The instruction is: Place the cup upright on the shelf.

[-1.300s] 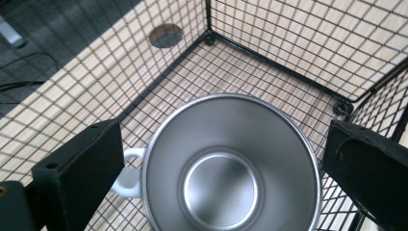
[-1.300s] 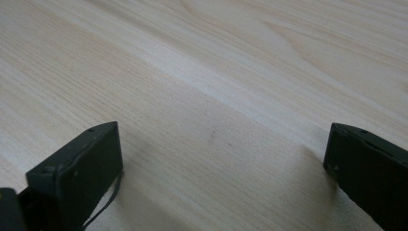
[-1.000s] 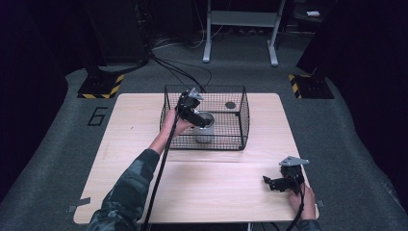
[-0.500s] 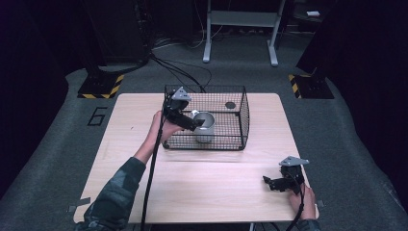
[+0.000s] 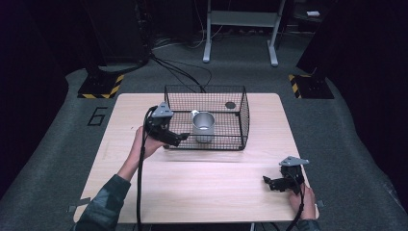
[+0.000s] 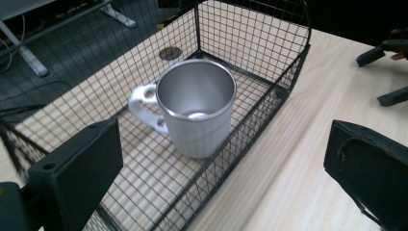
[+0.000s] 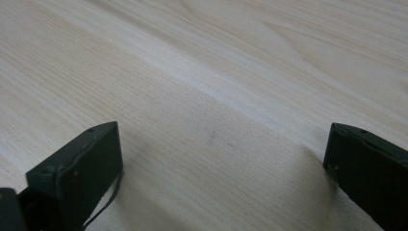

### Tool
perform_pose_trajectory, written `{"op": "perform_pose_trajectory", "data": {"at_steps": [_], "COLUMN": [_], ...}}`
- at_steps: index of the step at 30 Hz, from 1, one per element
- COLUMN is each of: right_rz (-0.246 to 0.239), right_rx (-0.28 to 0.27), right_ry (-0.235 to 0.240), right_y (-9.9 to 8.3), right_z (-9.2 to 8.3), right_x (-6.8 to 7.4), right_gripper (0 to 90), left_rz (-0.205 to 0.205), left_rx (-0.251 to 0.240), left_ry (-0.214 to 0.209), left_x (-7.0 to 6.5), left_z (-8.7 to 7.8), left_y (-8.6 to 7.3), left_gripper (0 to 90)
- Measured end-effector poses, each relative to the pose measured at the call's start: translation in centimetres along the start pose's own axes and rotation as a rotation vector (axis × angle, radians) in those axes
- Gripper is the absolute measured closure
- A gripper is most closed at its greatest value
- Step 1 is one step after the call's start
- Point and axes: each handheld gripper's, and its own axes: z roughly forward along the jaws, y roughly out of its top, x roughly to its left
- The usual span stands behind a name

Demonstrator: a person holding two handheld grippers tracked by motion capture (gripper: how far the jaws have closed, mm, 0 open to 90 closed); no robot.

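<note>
left tongs (image 6: 223,183) spread beside the basket (image 6: 284,86); their view shows the mug's (image 6: 197,113) white handle.

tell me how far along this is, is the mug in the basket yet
Done: the metal mug stands upright inside the wire basket. In hand: nothing; the left gripper is open at the basket's near-left corner, off the mug. The right gripper rests open over bare table. Left: apparently only pulling the left gripper clear.

Black two-jaw left gripper (image 5: 174,138) and right gripper (image 5: 270,183), grey triangular top plates, black cables, camouflage sleeve (image 5: 103,204)
</note>
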Motion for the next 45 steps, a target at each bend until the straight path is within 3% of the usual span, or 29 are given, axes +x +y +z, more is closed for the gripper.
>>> {"op": "perform_pose_trajectory", "data": {"at_steps": [8,13,18,20,24,28,29,31,35,38,45], "right_rz": [0.000,0.001,0.000,0.000,0.001,0.001,0.001,0.001,0.001,0.001,0.005], "right_rx": [0.000,0.000,0.000,0.000,0.000,0.000,0.000,0.000,0.000,-0.001,-0.008], "right_ry": [-0.001,-0.001,-0.002,-0.002,-0.002,-0.002,-0.002,-0.002,-0.002,-0.002,-0.006], "right_y": [0.0,0.0,0.0,0.0,0.0,0.0,0.0,0.0,0.0,0.0,0.0], "right_z": [0.0,0.0,0.0,0.0,0.0,0.0,0.0,0.0,0.0,0.0,0.0], "right_x": [0.0,0.0,0.0,0.0,0.0,0.0,0.0,0.0,0.0,0.0,0.1], "right_gripper": [0.0,0.0,0.0,0.0,0.0,0.0,0.0,0.0,0.0,0.0,0.0], "left_rz": [-0.034,-0.086,-0.160,-0.169,-0.251,-0.300,-0.300,-0.321,-0.332,-0.306,-0.307], "left_rx": [-0.001,0.024,0.049,0.055,0.093,0.107,0.107,0.126,0.150,0.188,0.188], "left_ry": [0.051,0.089,0.134,0.142,0.170,0.211,0.211,0.248,0.267,0.291,0.286], "left_x": [-1.0,-1.0,-0.8,-0.7,-0.4,-0.2,-0.2,0.0,0.3,0.2,0.2], "left_z": [-3.2,-4.6,-5.3,-5.4,-5.4,-5.4,-5.4,-5.2,-4.8,-4.3,-4.3], "left_y": [-4.9,-8.7,-13.0,-13.8,-17.7,-20.4,-20.4,-22.0,-22.9,-23.0,-23.0], "left_gripper": [0.0,0.0,0.0,0.0,0.0,0.0,0.0,0.0,0.0,0.0,0.0]}}
